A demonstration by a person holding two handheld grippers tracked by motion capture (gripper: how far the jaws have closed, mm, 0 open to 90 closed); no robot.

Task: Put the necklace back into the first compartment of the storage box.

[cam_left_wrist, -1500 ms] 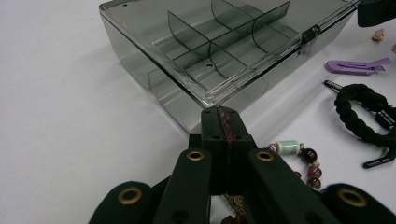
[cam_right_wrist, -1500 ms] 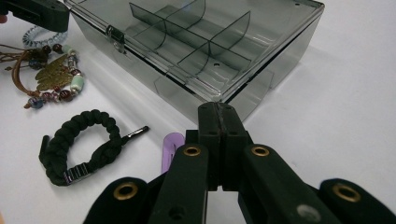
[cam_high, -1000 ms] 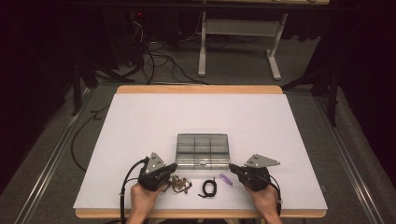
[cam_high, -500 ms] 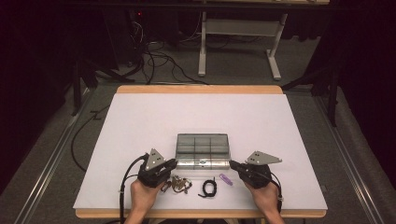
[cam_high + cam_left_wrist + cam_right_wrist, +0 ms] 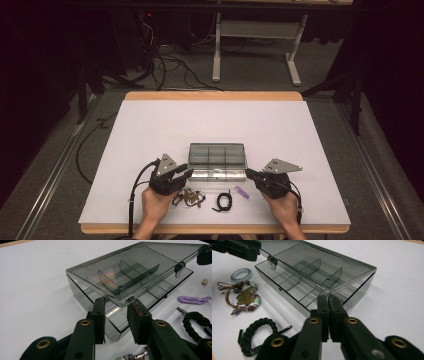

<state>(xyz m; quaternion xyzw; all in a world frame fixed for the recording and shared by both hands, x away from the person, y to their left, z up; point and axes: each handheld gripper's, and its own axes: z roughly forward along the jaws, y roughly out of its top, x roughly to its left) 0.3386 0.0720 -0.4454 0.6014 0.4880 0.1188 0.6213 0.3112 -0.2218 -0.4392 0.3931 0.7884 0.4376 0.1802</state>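
Note:
A smoky clear compartment box (image 5: 217, 154) lies on the white table with its lid (image 5: 130, 267) tilted up at the front. My left gripper (image 5: 116, 305) is at the lid's front left corner. Its jaws have just been opening and now stand apart, the corner between them untouched. My right gripper (image 5: 328, 298) is at the lid's (image 5: 317, 255) front right corner. Its jaws have just eased a hair apart but still pinch the corner's edge. In the high view the left gripper (image 5: 189, 172) and the right gripper (image 5: 247, 172) flank the box's front.
In front of the box lie a beaded tassel charm (image 5: 244, 297), a pale spiral hair tie (image 5: 241, 273), a black braided cord (image 5: 223, 201) and a purple clip (image 5: 242, 192). A small gold bead (image 5: 205, 281) sits near the clip. The table's front edge (image 5: 215, 229) is just behind my hands.
Both hands stay at the box's front corners. The high view is too small to show any difference in the jaws or the lid.

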